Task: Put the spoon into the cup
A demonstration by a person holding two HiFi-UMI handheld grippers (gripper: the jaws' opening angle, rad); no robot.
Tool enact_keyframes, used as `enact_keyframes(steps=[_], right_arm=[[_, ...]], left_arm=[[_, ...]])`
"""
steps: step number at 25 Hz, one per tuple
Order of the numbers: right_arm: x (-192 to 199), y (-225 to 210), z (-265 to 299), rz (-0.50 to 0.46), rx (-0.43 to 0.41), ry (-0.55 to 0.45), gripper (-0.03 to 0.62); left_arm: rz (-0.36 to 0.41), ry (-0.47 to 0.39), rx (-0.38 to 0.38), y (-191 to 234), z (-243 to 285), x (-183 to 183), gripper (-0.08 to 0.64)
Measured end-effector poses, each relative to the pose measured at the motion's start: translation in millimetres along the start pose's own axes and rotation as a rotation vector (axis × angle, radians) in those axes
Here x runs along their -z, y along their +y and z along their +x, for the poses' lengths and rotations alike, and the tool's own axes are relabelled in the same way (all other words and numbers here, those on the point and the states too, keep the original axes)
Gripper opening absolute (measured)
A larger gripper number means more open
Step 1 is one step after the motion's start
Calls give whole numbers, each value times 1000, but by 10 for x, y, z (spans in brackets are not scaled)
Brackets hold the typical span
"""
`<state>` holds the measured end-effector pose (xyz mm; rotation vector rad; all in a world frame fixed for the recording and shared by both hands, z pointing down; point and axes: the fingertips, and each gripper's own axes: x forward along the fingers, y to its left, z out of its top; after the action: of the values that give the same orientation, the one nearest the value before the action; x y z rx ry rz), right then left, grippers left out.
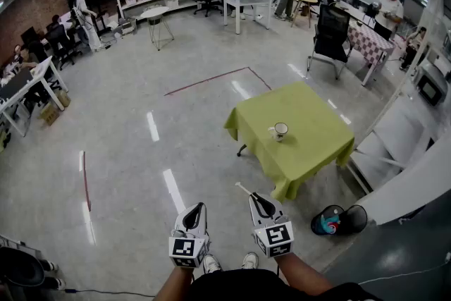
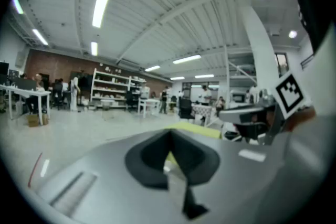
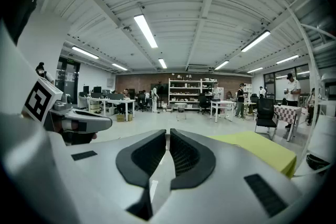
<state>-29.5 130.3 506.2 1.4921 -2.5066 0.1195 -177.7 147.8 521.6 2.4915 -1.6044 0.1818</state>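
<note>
Right claw (image 1: 256, 199) tight around spoon (image 1: 243, 189)

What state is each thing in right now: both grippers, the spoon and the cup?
Left gripper: shut, holding nothing.
Right gripper: shut on the spoon.
Spoon: held at one end, sticking out past the gripper, not yet in the cup.
Cup: upright on the green table, no spoon in it.
</note>
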Motion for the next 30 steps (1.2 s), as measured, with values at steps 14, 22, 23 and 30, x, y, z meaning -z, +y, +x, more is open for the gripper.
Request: enact_keyframes(steps=[14, 22, 23, 30], right_arm=[[-107, 141, 85, 15, -7, -28, 26], [-185, 335, 215, 13, 8, -35, 26], [-197, 375, 231, 14, 13, -35, 26], [-237, 553, 256, 0, 31, -53, 26]], left_arm=[[-9, 1, -3, 170, -90, 19, 6], [-15, -19, 50, 298, -120, -8, 7], [-14, -19, 61, 314, -140, -3, 7], [-6, -31, 105, 450, -202, 23, 6]])
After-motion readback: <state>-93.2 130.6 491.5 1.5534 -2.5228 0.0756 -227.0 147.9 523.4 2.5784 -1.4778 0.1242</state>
